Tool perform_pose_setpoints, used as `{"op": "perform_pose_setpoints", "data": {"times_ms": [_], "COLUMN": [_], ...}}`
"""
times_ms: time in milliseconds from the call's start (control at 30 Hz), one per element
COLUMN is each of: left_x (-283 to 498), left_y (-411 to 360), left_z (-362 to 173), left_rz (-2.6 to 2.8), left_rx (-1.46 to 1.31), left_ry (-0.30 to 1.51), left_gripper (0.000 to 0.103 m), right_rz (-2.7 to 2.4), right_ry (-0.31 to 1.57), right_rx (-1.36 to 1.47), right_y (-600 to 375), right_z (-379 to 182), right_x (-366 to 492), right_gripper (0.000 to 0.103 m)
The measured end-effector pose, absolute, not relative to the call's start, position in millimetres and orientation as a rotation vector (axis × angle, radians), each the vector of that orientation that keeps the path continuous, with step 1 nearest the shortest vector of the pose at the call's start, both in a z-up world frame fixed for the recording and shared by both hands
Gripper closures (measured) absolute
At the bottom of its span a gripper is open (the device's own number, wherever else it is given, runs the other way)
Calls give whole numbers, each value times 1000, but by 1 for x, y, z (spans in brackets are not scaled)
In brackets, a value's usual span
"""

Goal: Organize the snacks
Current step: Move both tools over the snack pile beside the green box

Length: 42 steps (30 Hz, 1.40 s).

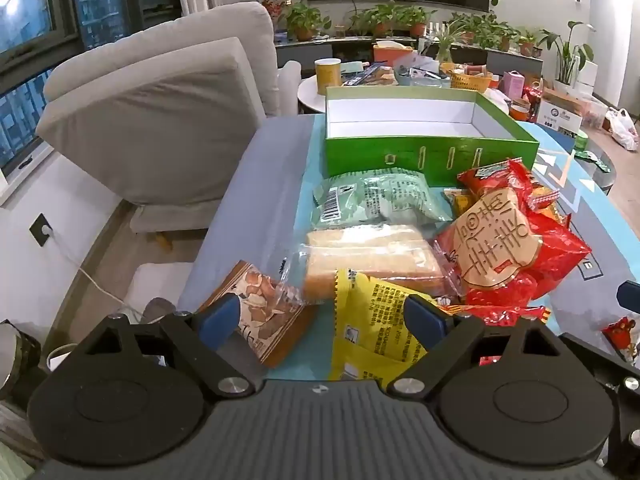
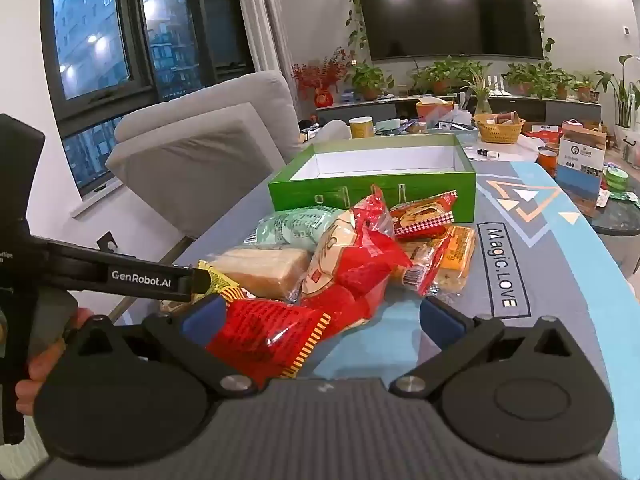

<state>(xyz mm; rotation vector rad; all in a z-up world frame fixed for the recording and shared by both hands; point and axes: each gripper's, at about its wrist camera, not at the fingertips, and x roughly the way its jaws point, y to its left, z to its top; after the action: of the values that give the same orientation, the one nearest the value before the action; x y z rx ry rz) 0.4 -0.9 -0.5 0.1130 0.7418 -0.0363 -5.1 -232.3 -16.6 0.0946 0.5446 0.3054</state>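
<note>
A heap of snack packets lies on the blue patterned tabletop in front of an open green box [image 1: 428, 156] [image 2: 360, 192] with a white, bare inside. My left gripper [image 1: 322, 320] is open above the near end of the heap. A yellow packet [image 1: 372, 328] and a brown nut packet [image 1: 260, 316] lie under and between its blue pads, not pressed. Beyond them are wrapped bread [image 1: 368, 260], a green packet [image 1: 372, 200] and a big red bag [image 1: 500, 248]. My right gripper [image 2: 322, 316] is open, with a red packet [image 2: 264, 336] lying loose by its left pad.
A grey armchair [image 1: 160, 120] stands left of the table. Behind the box is a round table [image 2: 512, 148] crowded with a yellow tin, a basket and cartons, then potted plants and a TV. A hand [image 2: 40, 360] holds the other gripper's black housing [image 2: 140, 276] at the left.
</note>
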Motion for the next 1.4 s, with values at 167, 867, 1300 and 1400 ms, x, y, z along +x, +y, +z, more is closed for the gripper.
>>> {"op": "perform_pose_setpoints", "data": {"times_ms": [167,867,1300,1400], "left_x": [2,4,4,4], "left_y": [-7,0,2,3], "left_z": [-4,-8,-10,-10], "left_rz": [-30,-34,-30,-30], "left_rx": [114,93,94,92], "left_ry": [757,760,760,760], "left_gripper": [15,15,15,15], "right_rz": [300,303,323,325], "right_ry": [561,586,604,604], "right_rx": [90,90,80,80], "right_y": [-230,-227,-223,-223], "right_z": [-19,-21,-22,-22], "right_x": [-3,-2,-2,-2], "right_gripper": [22,22,22,22]}}
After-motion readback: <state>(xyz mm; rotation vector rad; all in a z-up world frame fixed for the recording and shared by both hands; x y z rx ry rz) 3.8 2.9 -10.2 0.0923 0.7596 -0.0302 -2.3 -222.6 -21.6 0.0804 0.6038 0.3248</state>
